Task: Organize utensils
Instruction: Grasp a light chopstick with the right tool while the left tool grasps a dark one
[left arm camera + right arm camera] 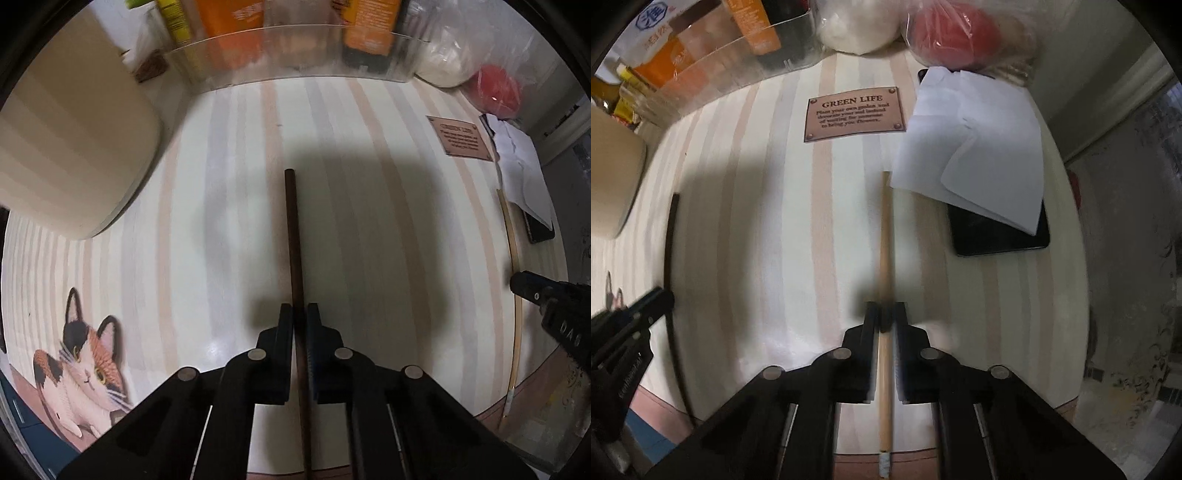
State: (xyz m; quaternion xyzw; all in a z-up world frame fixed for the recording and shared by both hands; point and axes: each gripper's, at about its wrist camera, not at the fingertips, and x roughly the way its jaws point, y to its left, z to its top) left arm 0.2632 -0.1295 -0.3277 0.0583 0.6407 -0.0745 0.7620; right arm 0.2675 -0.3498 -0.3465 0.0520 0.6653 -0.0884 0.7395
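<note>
Currently:
Step in hand: pickup of two chopsticks, one per gripper.
Left gripper (pixel 300 314): closed on the dark chopstick (pixel 293 236), which lies flat on the striped tablecloth (pixel 229 155).
Right gripper (pixel 885 314): closed on the light chopstick (pixel 885 240), also flat on the cloth, its far tip beside the white paper (pixel 979 158).
Spacing: sticks well apart, roughly parallel.
Next move, judged: lift both level, bring them together as a pair, avoid the phone (pixel 997 240) and the clear bin (pixel 295 55).

Striped table (pixel 757 229) bearing dark chopstick (pixel 293 236), pale chopstick (pixel 885 240), papers (pixel 975 155).
</note>
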